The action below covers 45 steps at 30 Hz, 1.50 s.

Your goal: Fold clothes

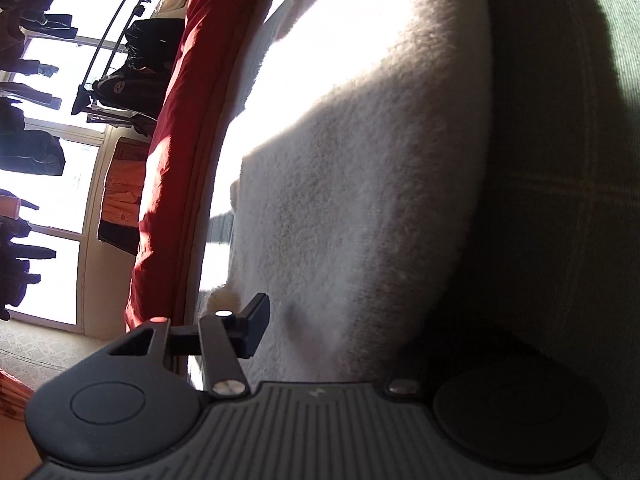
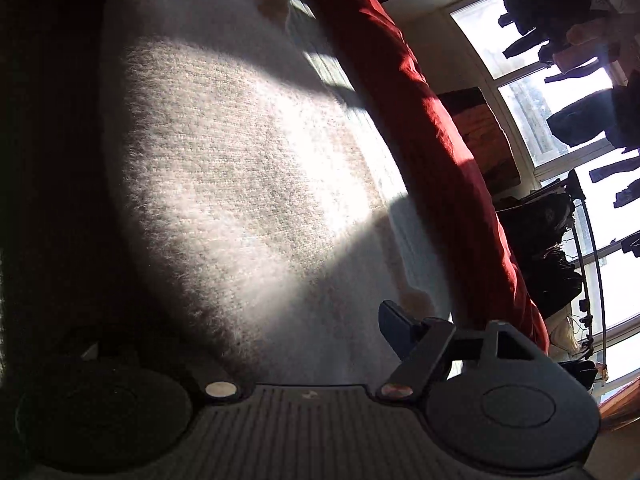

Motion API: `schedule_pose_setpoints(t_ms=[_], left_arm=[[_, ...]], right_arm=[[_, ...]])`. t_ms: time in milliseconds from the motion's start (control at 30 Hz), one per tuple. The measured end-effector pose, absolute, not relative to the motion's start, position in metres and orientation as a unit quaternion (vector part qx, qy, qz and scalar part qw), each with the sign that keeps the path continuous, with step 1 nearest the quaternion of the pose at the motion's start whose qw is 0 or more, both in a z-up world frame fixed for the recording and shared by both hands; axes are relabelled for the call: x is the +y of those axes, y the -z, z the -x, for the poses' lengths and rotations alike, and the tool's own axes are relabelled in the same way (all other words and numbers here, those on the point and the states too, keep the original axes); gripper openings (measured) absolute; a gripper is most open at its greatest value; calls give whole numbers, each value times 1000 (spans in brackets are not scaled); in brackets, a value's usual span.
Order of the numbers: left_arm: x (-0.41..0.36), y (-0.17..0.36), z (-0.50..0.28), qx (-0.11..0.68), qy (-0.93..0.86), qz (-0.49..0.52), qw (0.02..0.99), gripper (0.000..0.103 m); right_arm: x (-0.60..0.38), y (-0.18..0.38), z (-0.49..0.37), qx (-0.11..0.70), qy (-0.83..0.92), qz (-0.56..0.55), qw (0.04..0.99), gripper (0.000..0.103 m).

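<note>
Left wrist view: the fluffy white knitted garment point(image 1: 352, 184) lies spread flat on a dark green, faintly checked woven bed cover point(image 1: 580, 160), directly ahead of the left gripper point(image 1: 320, 332) and running away from it up the picture. Its long axis goes from the near hem under the tool to the sunlit far end. One black finger point(image 1: 254, 330) shows, standing on the knit's left edge near a small rounded tab of the fabric; the other finger is lost in shadow behind or under the cloth. The knit's near edge sits between the two, but I cannot tell whether the pads are pressing it. Beyond the garment a red quilted bedspread point(image 1: 172, 152) edges the bed, with dark clothes hanging on a rack point(image 1: 136, 64) before a bright window.

Right wrist view: the same white knit point(image 2: 240, 184) fills the middle, again straight ahead of the right gripper point(image 2: 312, 344). Here the visible black finger point(image 2: 396, 332) sits at the garment's right edge, near a rounded tab of fabric, and the left finger is hidden in darkness. Fabric lies between the jaws; whether it is clamped I cannot tell. The red bedspread point(image 2: 420, 120) curves past on the right.

Judging from this, each hand is at its own near corner of the hem, so the coming fold would carry that hem forward, along the garment's length
</note>
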State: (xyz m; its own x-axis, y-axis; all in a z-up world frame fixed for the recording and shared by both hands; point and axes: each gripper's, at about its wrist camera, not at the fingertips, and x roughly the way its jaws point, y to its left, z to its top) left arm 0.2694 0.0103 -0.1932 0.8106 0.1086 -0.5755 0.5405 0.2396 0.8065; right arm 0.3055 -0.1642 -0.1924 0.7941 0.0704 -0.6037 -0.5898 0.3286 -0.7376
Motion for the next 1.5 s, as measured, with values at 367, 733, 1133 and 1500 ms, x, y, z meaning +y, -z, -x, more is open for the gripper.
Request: schedule_pose_setpoints(t_ms=[367, 733, 1133, 1500], left_arm=[[14, 165, -258, 234, 158, -617, 735, 14], [5, 127, -199, 244, 190, -598, 740, 14], [-12, 123, -101, 268, 223, -590, 728, 14], [-8, 124, -81, 316, 237, -567, 723, 36]], right_arm=[[-168, 159, -304, 269, -255, 524, 767, 18], [-178, 118, -257, 319, -293, 494, 754, 17], [-187, 112, -156, 373, -329, 473, 727, 18], [-205, 114, -131, 422, -332, 434, 724, 54]])
